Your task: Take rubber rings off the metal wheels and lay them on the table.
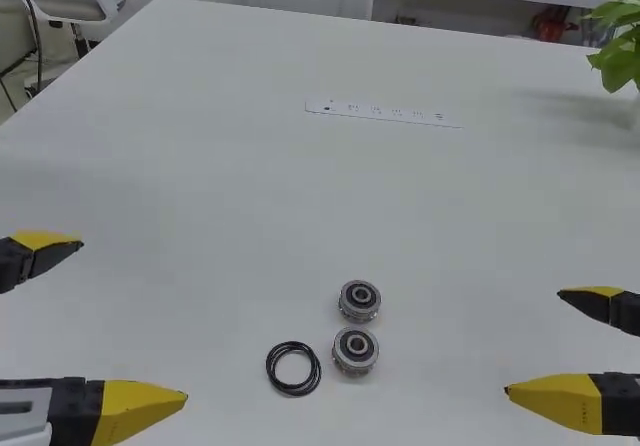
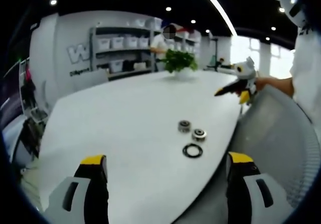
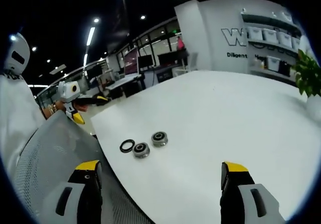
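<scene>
Two metal wheels stand side by side near the table's front edge, the farther one point(image 1: 360, 300) just behind the nearer one point(image 1: 355, 350). Black rubber rings point(image 1: 293, 367) lie flat and overlapping on the table, just left of the nearer wheel. My left gripper point(image 1: 132, 323) is open at the left, well apart from them. Open as well, my right gripper point(image 1: 533, 344) hovers to the right of the wheels. The left gripper view has the wheels point(image 2: 184, 126) point(image 2: 199, 134) and rings point(image 2: 192, 150) beyond its spread jaws. The right gripper view shows the wheels point(image 3: 160, 138) point(image 3: 141, 149) and rings point(image 3: 127, 145) too.
A white power strip point(image 1: 380, 111) lies flat farther back on the white table point(image 1: 200, 166). A green plant point(image 1: 620, 46) stands at the far right edge. A grey mesh chair back point(image 3: 60, 148) sits close to the table's front edge.
</scene>
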